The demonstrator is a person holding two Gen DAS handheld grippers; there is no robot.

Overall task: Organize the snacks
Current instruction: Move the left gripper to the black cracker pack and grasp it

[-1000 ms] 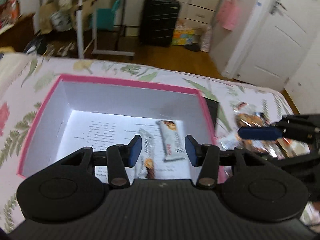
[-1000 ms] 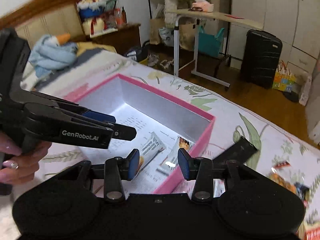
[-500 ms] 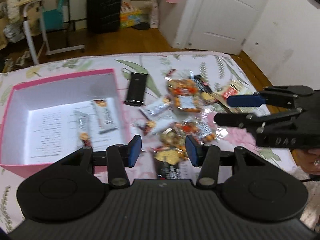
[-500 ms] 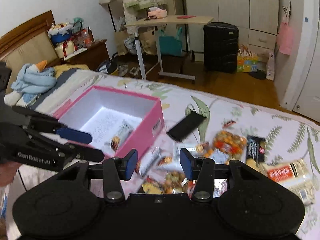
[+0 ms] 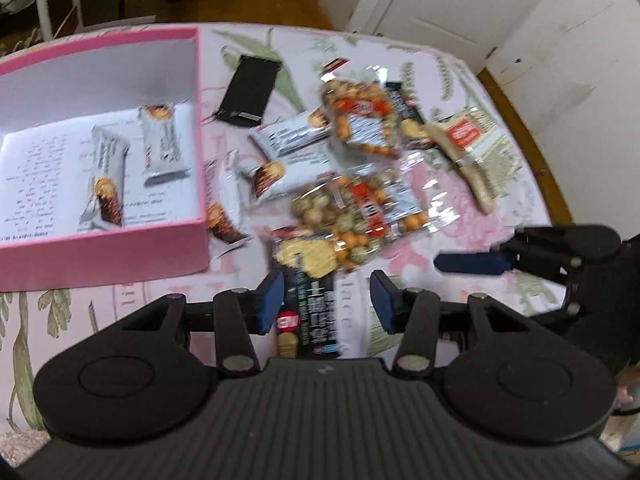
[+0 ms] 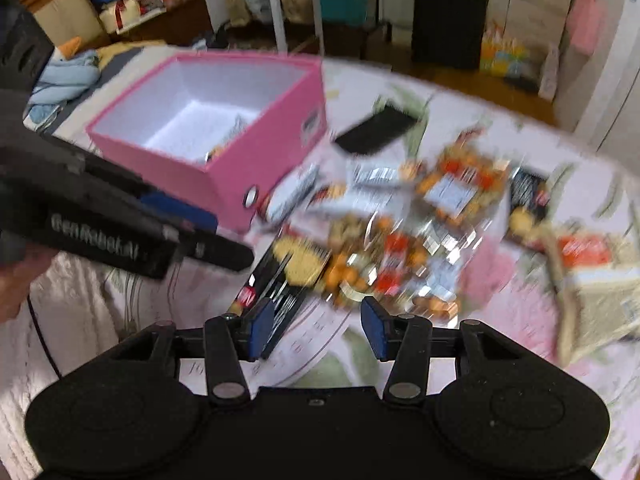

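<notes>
Snacks (image 5: pixel 356 204) lie scattered just beyond the empty left hand-held gripper (image 5: pixel 326 302).

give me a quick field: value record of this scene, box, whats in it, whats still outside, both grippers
surface: floral bedspread
container: pink box, open top, white inside
in box: two white snack bars lying flat
outside box: loose snack pile to its right, including mixed nut bags, white bars, a black packet, a black bar, a beige pack
left hand-held gripper: open, empty, above the black bar
right hand-held gripper: open, empty, over the pile's near edge
image quality: motion-blurred
</notes>
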